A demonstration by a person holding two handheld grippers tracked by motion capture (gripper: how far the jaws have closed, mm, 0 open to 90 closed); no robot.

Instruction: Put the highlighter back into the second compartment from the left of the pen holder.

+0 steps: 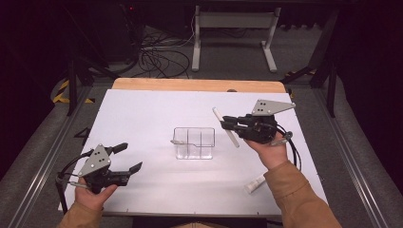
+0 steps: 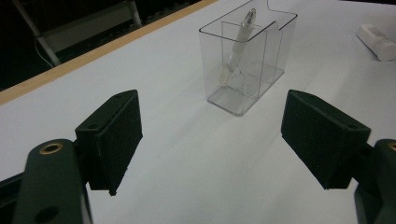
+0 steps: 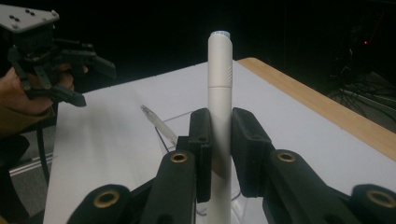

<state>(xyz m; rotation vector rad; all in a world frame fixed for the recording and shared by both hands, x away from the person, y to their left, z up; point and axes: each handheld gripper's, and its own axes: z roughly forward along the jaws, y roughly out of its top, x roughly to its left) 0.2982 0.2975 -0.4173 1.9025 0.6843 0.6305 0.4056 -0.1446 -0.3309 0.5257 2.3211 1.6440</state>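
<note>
One pen (image 2: 239, 42) already stands tilted in a compartment of the clear organizer (image 1: 194, 143), and 1 white pen (image 1: 225, 127) is clamped between the jaws of the right gripper (image 1: 227, 123), held up in the air just beside the organizer's right side. Judging by that, the sorting looks partly done: this pen has yet to go in, and another white item (image 1: 255, 184) lies on the table (image 1: 142, 114) behind that gripper, near the sleeve. The left gripper (image 1: 129, 156) hovers with jaws apart and empty, the organizer well ahead of it.
</note>
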